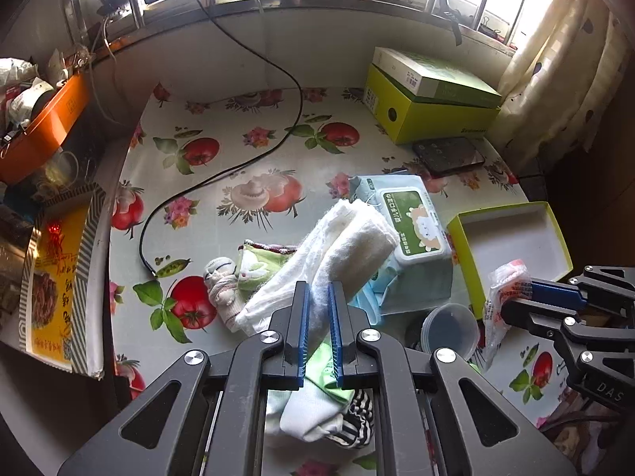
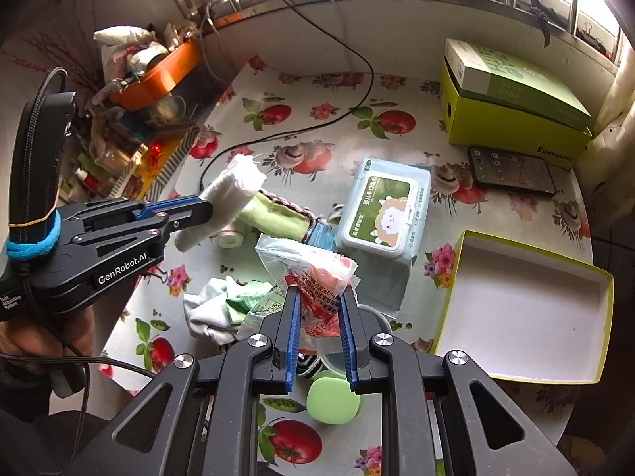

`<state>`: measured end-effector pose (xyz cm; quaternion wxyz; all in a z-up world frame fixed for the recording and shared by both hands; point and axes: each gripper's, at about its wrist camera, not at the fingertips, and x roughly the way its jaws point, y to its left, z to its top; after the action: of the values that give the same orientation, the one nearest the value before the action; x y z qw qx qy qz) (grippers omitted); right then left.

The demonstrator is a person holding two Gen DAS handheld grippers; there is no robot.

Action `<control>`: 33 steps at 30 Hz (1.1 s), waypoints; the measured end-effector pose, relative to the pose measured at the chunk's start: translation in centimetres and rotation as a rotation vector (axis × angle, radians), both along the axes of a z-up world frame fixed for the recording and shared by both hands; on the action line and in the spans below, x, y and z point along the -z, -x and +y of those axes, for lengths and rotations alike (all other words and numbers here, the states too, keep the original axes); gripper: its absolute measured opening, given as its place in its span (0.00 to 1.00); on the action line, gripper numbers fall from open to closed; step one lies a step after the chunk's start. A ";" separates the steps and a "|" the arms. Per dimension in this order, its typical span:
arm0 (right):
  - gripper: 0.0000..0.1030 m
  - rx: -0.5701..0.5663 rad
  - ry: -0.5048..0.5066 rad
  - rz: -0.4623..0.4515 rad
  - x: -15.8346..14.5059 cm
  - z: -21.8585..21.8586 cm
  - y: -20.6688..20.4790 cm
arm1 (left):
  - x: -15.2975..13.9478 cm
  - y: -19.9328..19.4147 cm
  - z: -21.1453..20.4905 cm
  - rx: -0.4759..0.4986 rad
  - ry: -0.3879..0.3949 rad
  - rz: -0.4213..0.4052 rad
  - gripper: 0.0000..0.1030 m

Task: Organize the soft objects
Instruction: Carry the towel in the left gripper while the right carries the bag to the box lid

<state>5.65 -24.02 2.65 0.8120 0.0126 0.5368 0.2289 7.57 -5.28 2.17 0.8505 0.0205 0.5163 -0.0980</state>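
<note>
Two tools loaded: left tool (image 1: 318, 309) clamped on rolled white towel (image 1: 341, 246), raised above tabletop (image 1: 238, 127); right tool (image 2: 319, 313) clamped on red-printed plastic packet (image 2: 313, 273), just left of open white tray (image 2: 524, 305).

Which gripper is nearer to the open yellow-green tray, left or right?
Right. The right gripper, shut on a plastic packet, sits just beside the open tray. The left gripper, holding a white folded cloth, is farther off, beyond the wipes pack.
</note>
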 end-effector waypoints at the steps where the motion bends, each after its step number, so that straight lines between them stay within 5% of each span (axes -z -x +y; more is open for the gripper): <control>1: 0.17 0.003 -0.002 -0.004 -0.2 -0.1 0.0 | -0.2 0.0 -0.1 0.002 0.001 -0.003 0.10; 22: 0.17 0.185 -0.021 -0.044 -1.0 -7.6 0.7 | -1.0 -0.6 -8.2 0.177 0.011 0.008 0.10; 33: 0.17 0.350 -0.018 -0.006 2.6 -15.1 0.2 | 1.5 -3.1 -15.6 0.317 0.101 0.109 0.10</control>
<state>5.43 -39.16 0.07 0.8408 0.1123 0.5220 0.0889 10.69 -20.90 0.69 0.7950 0.0537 0.5466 -0.2575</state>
